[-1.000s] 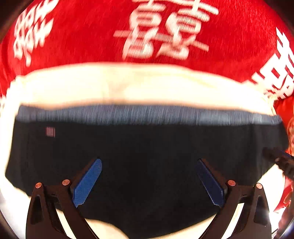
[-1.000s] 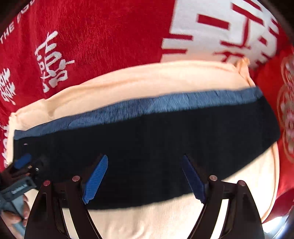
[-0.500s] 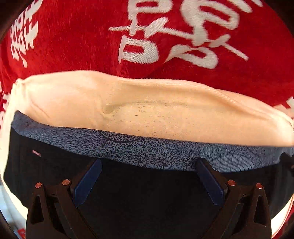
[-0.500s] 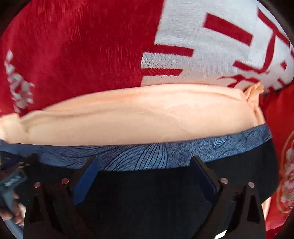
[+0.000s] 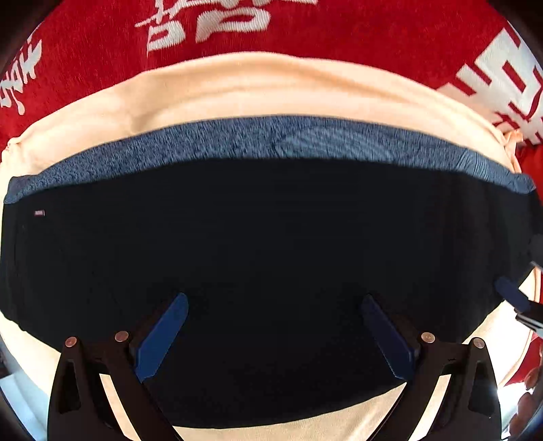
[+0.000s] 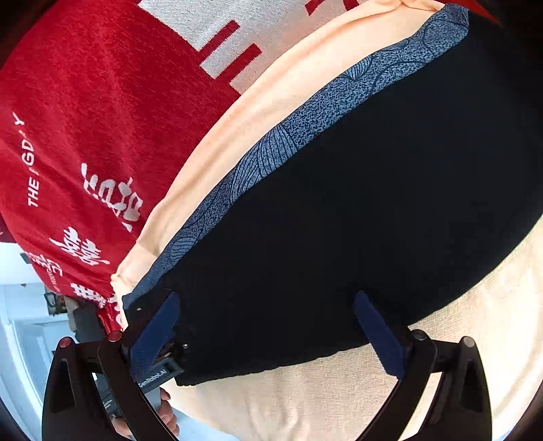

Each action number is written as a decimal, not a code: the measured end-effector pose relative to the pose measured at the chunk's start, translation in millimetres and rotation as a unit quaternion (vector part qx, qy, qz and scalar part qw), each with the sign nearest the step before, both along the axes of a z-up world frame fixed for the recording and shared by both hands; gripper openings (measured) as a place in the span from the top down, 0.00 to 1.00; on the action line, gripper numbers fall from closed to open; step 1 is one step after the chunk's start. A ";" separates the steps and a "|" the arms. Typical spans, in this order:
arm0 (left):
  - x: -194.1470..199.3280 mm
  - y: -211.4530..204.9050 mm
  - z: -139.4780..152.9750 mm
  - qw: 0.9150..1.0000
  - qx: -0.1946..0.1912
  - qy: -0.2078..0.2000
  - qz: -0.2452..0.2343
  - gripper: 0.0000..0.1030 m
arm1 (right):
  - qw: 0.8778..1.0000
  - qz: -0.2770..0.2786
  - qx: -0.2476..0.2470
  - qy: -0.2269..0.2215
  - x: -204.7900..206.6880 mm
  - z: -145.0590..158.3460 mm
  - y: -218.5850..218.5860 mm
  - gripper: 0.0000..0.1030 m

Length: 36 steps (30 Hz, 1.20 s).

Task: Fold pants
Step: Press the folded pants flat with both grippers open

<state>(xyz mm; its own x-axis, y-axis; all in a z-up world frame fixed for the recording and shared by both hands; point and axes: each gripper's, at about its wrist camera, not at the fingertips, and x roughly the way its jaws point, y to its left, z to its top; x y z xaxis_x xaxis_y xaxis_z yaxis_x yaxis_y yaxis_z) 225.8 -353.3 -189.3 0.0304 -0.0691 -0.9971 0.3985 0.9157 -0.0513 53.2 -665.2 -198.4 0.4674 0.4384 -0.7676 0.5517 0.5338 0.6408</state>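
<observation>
The dark navy pants with the speckled blue-grey patterned waistband (image 5: 271, 254) are lying as a folded flat band across a pale peach cloth (image 5: 258, 91), which itself is sitting on a red blanket with white printed characters (image 5: 339, 27). The waistband strip is running along the far edge of the dark fabric, and there's a tiny pale tag near its left end in the left wrist view. The fabric is looking pretty smooth, no big wrinkles, and the near edge is curving round with the peach cloth showing under it. The left gripper with black arms and blue pads (image 5: 271, 332) is hovering right over the near part of the pants, fingers spread wide, nothing between them but the dark fabric below; can't tell if the tips are actually touching the cloth. The right gripper, same black arms and blue pads (image 6: 268, 332), is coming in at an angle, so the pants (image 6: 356, 210) are running diagonally across its view; it's spread wide too, holding nothing, sitting over the near end of the fold. In the right wrist view the left gripper (image 6: 159, 369) is showing just behind the left finger with a printed label on it, and a bit of the person's hand (image 6: 166, 414) is peeking out underneath. The peach cloth (image 6: 339, 400) is filling the bottom of that view.
</observation>
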 end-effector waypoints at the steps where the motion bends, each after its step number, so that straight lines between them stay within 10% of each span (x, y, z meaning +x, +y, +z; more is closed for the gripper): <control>1: -3.1 -0.2 0.9 1.000 0.001 -0.005 -0.004 0.00 | 1.000 0.004 -0.003 0.002 8.2 1.2 6.1 0.01; 17: -10.7 -1.2 1.0 1.000 0.002 -0.004 -0.003 0.00 | 0.989 0.097 -0.098 0.056 37.9 0.1 46.5 0.01; 36: -12.2 -5.5 -2.6 1.000 0.015 -0.012 -0.013 0.00 | 0.996 0.057 -0.060 0.014 24.0 -1.2 32.7 0.00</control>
